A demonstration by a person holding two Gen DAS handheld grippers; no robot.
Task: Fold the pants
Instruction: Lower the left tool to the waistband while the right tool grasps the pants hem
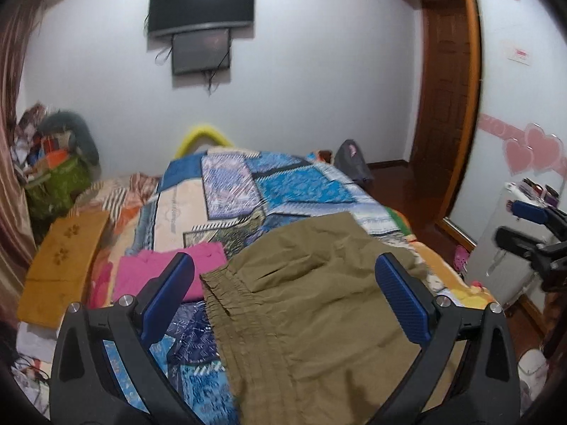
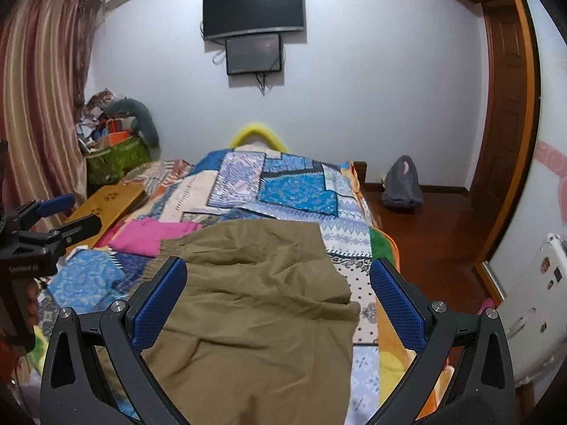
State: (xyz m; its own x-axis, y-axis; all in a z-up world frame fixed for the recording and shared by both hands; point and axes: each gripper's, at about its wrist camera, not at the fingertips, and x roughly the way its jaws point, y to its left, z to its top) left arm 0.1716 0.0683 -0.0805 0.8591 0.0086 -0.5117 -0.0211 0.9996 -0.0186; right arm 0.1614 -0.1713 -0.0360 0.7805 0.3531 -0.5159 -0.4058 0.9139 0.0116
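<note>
A bed (image 2: 304,191) under a patchwork blue quilt fills the room below a wall-mounted television (image 2: 253,9). Olive pants (image 2: 255,301) lie spread on the quilt's near end, waistband toward the folded pink garment (image 2: 149,235) beside them. The left gripper (image 1: 283,294) and right gripper (image 2: 278,294) hover above the pants, jaws spread wide, gripping nothing.

My two fisheye views were evenly, dimly lit with a bluish cast; a small glare sat on the television (image 1: 202,1), walls bowed toward dark vignetted corners, and my left view was slightly smeared by blur
</note>
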